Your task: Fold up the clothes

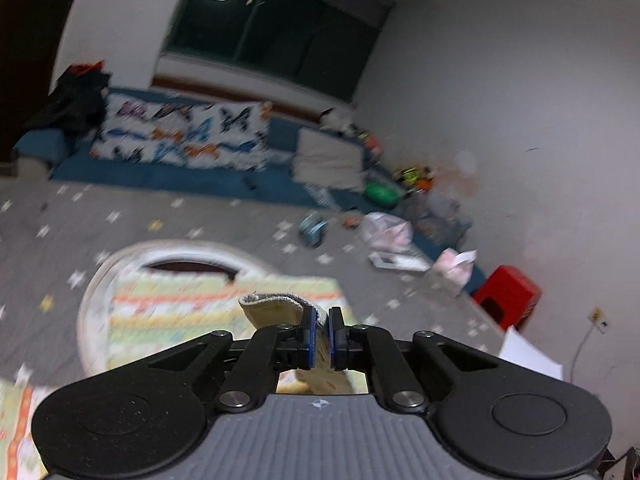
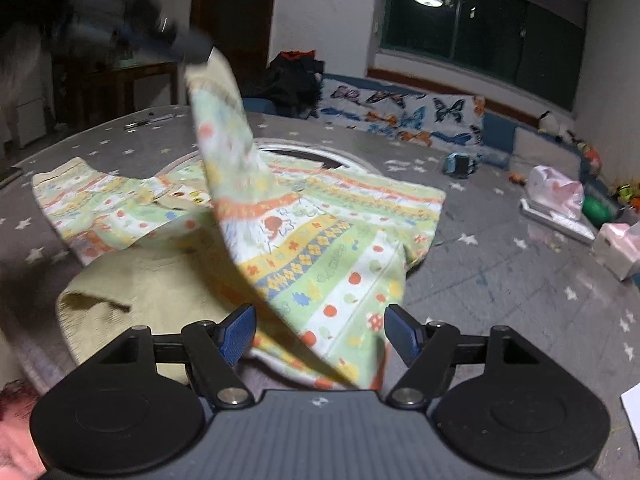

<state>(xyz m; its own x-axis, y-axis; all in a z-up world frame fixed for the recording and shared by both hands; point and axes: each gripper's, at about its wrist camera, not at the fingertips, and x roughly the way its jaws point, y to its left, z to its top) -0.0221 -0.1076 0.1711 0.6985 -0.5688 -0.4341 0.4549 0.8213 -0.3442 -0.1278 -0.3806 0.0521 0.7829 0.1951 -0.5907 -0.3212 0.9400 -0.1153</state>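
Left claw clamped on cuff, sleeve raised above shirt spread on bed. Right claw wide, over near hem, gripping nothing. Step: sleeve fold. Next: carry cuff across body, lay flat.

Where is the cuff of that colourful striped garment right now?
In the left wrist view the cuff is pinched in the left gripper, raised above the rest of the garment on the grey star-print surface.
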